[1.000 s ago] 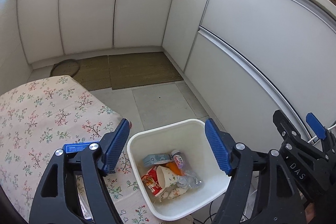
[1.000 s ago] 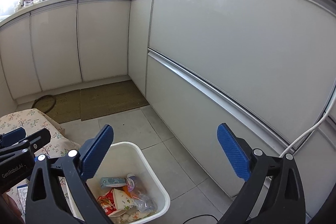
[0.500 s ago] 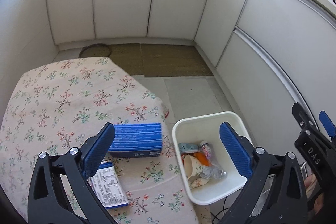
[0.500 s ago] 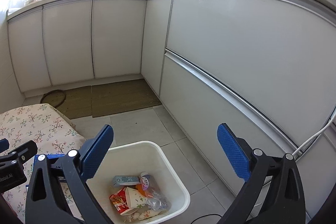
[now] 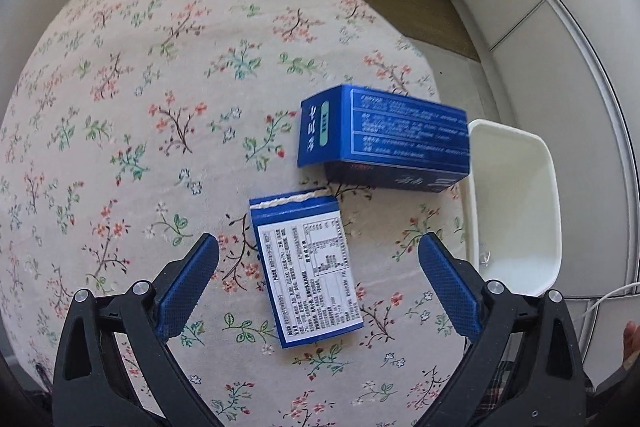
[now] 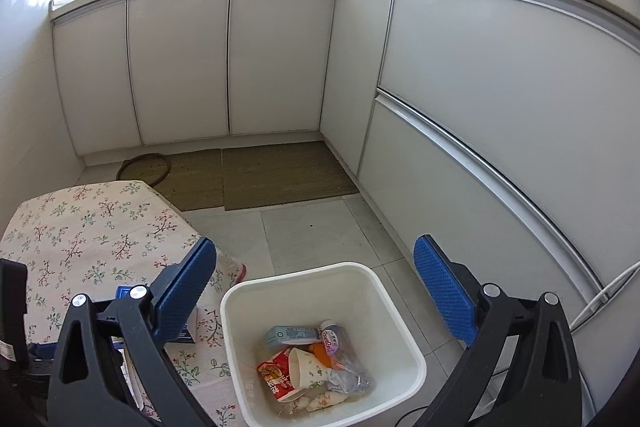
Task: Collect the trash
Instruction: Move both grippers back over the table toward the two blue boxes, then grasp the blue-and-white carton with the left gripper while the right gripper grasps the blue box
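Carton (image 5: 308, 273) flat, blue, white label up | L gripper (image 5: 316, 279) open above

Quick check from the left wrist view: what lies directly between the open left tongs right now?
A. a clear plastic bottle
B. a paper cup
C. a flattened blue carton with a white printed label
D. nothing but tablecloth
C. The flattened blue carton with a white printed label lies on the floral tablecloth between the open left tongs, untouched by either pad.
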The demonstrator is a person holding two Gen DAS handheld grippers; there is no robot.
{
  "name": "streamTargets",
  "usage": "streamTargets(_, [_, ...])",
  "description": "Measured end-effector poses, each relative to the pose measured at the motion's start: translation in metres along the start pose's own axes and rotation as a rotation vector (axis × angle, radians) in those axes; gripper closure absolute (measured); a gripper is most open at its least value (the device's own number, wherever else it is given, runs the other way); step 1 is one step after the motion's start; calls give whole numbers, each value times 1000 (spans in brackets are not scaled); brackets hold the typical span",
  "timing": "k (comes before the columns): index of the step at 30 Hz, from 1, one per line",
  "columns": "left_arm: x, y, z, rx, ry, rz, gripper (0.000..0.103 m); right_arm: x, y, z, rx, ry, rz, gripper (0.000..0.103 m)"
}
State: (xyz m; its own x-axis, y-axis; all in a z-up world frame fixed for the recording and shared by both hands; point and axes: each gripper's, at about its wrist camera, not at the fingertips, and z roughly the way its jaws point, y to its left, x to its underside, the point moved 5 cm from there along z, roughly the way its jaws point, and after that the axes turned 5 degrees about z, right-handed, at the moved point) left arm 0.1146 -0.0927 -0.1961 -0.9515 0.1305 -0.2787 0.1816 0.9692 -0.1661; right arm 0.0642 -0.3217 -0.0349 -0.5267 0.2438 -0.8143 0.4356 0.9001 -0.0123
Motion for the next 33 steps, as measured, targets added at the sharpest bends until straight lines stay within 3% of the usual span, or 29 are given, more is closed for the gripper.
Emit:
streamTargets(4, [6,4,22,1,47,-22,7,5,7,6,-4,28,-19,7])
streamTargets(9, [14,-1,41,-11,91,25,9,12,16,24,-34,107,-28,7])
streamTargets(12, [19,2,42,-27,77,65,20,18,33,33,-58,148,-78,7])
streamTargets(14, [21,4,37,-37,64,97,45,21,44,39,-71,158,-125,7])
streamTargets(16, [25,9,33,-18,62,110,46,23,61,46,-112,174,-180,7])
streamTargets(21, [44,34,13,4,45,123,48,40,114,62,-275,227,-412,7])
streamTargets(27, [51,91,-21,35,-2,42,48,90,168,62,-518,264,-843,7])
streamTargets(30, [50,111,-33,46,-11,6,48,113,182,67,-524,272,-1015,7])
streamTargets(33, [48,121,-42,61,-26,-17,48,120,190,76,-513,276,-1107,7])
